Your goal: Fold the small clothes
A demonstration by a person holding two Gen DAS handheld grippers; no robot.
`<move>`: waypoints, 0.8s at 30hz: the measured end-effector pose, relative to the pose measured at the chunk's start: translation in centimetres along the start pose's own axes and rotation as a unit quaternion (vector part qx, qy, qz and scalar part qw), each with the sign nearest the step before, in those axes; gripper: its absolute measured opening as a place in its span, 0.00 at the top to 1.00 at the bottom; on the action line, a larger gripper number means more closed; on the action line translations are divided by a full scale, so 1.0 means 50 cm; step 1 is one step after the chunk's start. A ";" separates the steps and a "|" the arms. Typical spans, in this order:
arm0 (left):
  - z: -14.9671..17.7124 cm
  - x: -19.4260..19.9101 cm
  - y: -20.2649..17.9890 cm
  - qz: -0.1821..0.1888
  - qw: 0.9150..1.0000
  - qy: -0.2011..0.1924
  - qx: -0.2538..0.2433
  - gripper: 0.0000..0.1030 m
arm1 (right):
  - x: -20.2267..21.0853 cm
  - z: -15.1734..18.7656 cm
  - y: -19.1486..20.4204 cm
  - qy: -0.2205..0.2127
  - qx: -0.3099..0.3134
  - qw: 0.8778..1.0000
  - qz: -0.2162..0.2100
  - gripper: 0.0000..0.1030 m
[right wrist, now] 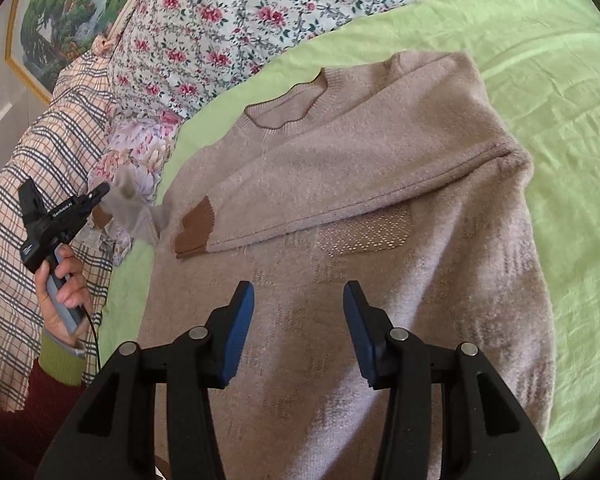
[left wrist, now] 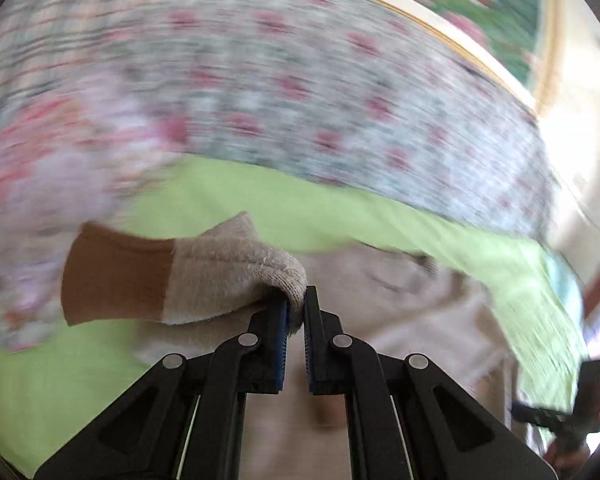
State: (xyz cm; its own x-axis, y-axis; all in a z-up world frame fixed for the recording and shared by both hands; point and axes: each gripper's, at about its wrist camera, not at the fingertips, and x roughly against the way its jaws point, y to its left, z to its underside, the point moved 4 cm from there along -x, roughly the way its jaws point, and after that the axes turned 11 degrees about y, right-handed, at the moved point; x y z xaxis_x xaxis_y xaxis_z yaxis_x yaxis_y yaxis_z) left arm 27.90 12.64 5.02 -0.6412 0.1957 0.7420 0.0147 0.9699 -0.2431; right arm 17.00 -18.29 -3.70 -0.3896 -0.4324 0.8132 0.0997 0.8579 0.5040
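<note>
A beige knitted sweater (right wrist: 380,184) with brown cuffs lies flat on a green sheet (right wrist: 540,60). Its right sleeve is folded across the chest, brown cuff (right wrist: 194,232) at the left. My left gripper (left wrist: 296,308) is shut on the other sleeve (left wrist: 220,272) near its brown cuff (left wrist: 116,276) and holds it lifted; in the right wrist view the left gripper (right wrist: 100,192) is at the sweater's left edge with that sleeve (right wrist: 140,216). My right gripper (right wrist: 298,300) is open and empty above the sweater's lower body.
A floral quilt (right wrist: 240,12) and a plaid cloth (right wrist: 40,160) lie beyond and left of the sheet. A framed landscape picture (right wrist: 60,12) hangs on the wall. The left wrist view is motion-blurred.
</note>
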 end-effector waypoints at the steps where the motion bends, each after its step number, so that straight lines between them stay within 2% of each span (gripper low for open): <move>1: 0.007 -0.024 -0.056 0.013 0.999 0.009 -0.029 0.95 | 0.005 0.000 -0.005 -0.002 -0.003 1.000 0.000 0.54; 5: 0.042 -0.115 -0.208 0.041 0.993 0.051 -0.098 0.95 | 0.032 -0.003 -0.036 -0.017 -0.023 1.000 0.000 0.54; 8: 0.080 -0.169 -0.267 0.060 0.987 0.084 -0.125 0.94 | 0.047 -0.006 -0.058 -0.025 -0.038 0.999 0.001 0.54; 11: 0.112 -0.238 -0.297 0.056 0.980 0.124 -0.146 0.90 | 0.051 -0.014 -0.066 -0.027 -0.042 0.999 0.003 0.54; 14: 0.141 -0.273 -0.286 0.056 0.976 0.160 -0.138 0.85 | 0.048 -0.026 -0.063 -0.026 -0.039 0.999 0.000 0.54; 16: 0.154 -0.273 -0.267 0.061 0.976 0.169 -0.125 0.79 | 0.042 -0.037 -0.058 -0.025 -0.033 0.999 -0.001 0.54; 19: 0.180 -0.237 -0.235 0.053 0.978 0.161 -0.122 0.65 | 0.028 -0.067 -0.035 -0.023 -0.013 1.000 -0.003 0.53; 20: 0.187 -0.218 -0.222 0.042 0.980 0.152 -0.121 0.53 | 0.023 -0.076 -0.026 -0.022 -0.005 1.000 -0.004 0.53; 21: 0.194 -0.195 -0.202 0.028 0.982 0.143 -0.117 0.47 | 0.014 -0.091 -0.012 -0.022 0.005 1.000 -0.005 0.53; 22: 0.199 -0.177 -0.182 0.014 0.985 0.135 -0.111 0.43 | 0.007 -0.099 -0.003 -0.021 0.012 1.000 -0.005 0.53; 24: 0.209 -0.144 -0.126 -0.019 0.989 0.122 -0.086 0.43 | -0.017 -0.125 0.023 -0.015 0.030 0.999 -0.009 0.54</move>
State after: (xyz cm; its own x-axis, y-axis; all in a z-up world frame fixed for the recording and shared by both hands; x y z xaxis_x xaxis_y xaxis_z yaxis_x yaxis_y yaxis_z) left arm 24.40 3.61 -5.31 -0.4402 0.1678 0.8821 0.1380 0.9834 -0.1182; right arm 23.19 -18.66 -1.98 -0.4176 -0.4407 0.7946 0.0380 0.8653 0.4999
